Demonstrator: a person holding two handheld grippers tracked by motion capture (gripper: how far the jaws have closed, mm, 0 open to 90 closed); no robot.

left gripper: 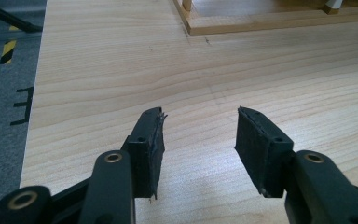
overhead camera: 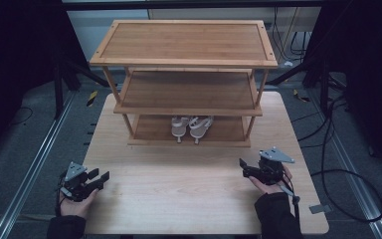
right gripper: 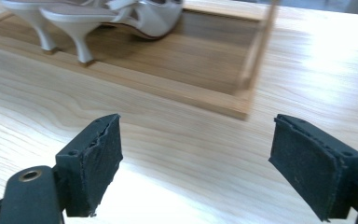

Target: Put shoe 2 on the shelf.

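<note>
Left gripper jaws apart, nothing between; right gripper jaws wide, nothing held.

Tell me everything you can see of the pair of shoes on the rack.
The pair of shoes is pale, whitish, with open straps and slim heels, glossy like leather or plastic. Both stand upright, close side by side, on the bottom shelf of the wooden rack, near its middle, heels towards the person. Only the shelf touches them; the two shelves above are bare.

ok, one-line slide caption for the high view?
Pair of white heeled sandals on the bottom tier of a three-tier bamboo shoe rack; table foreground bare.
</note>
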